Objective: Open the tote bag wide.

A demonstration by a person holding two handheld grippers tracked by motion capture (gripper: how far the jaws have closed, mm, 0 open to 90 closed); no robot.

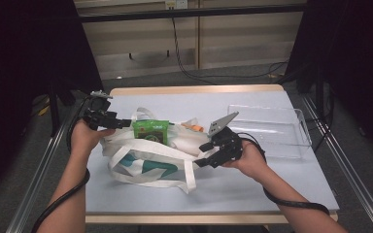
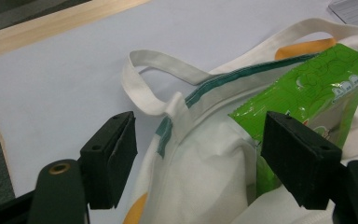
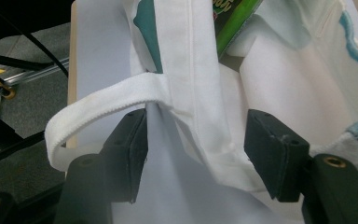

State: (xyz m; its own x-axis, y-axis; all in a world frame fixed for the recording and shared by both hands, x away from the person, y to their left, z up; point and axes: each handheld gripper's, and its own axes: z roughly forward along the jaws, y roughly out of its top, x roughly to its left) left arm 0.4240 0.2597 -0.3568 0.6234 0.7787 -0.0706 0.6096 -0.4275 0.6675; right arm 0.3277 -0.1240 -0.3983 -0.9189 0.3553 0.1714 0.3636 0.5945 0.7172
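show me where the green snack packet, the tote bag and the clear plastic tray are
green snack packet [image 1: 150, 130], high view, on its front face.
tote bag [image 1: 145, 162], high view, on its white side panel.
clear plastic tray [image 1: 302, 127], high view, on its right wall.

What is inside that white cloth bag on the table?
A green snack packet sticks out of the white tote bag, with something orange at the far side. Anything deeper is covered by the cloth.

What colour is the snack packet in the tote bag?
Bright green snack packet; clearest in the left gripper view.

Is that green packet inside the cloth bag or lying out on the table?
Partly in. The green packet stands in the mouth of the cloth bag, its upper half poking above the rim, its lower end hidden by the fabric.
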